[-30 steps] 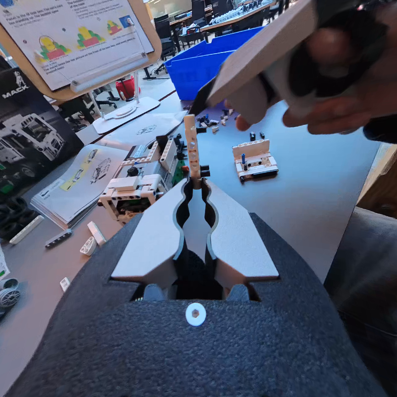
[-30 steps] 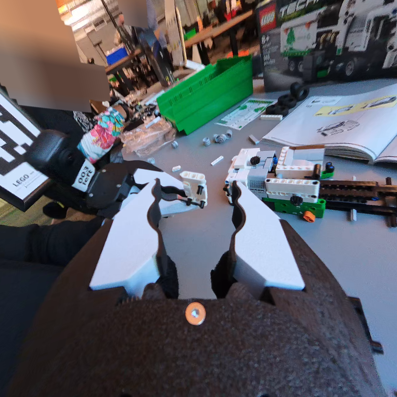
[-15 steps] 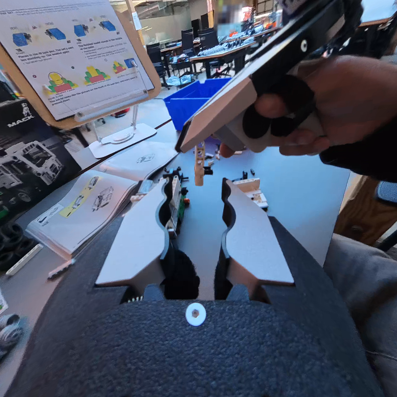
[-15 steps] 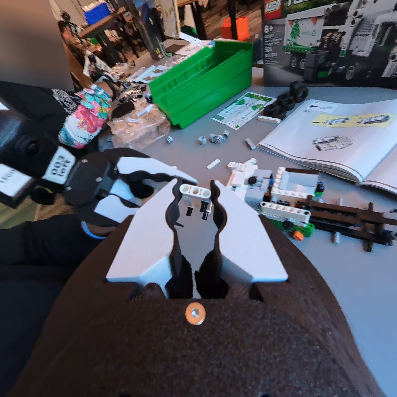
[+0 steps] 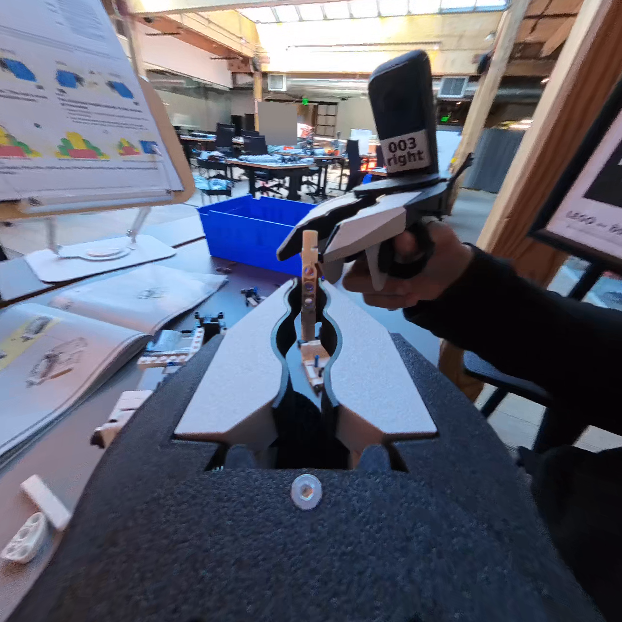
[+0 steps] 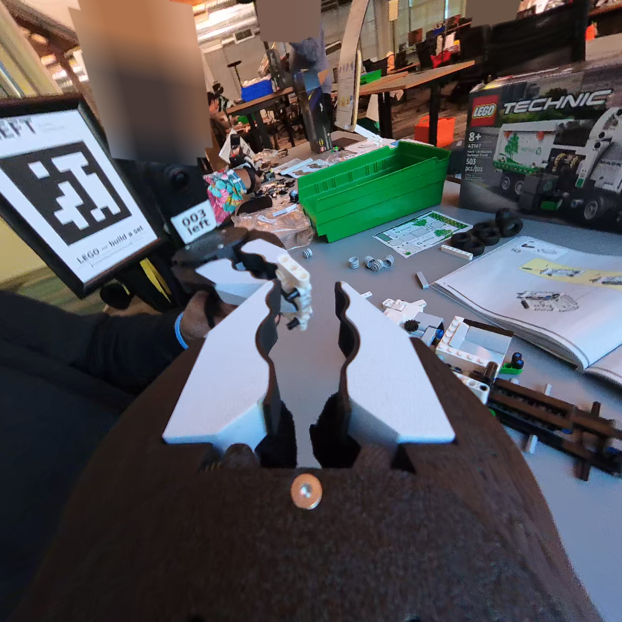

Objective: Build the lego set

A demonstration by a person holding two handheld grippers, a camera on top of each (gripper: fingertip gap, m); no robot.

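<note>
While the left gripper (image 5: 308, 289) is clamping the white beam (image 5: 309, 286) between its jaws, the long axis of this piece is pointing upward and forward, out past the fingertips. The right gripper (image 6: 304, 292) is holding its jaws apart and empty, with the beam just to the left of its gap, so this hand is the one nearer to take the free top end. Below on the grey table (image 6: 336, 249), the half-built truck chassis (image 6: 471, 356) is lying to the right, beside the open instruction booklet (image 6: 538, 303), apart from both grippers.
</note>
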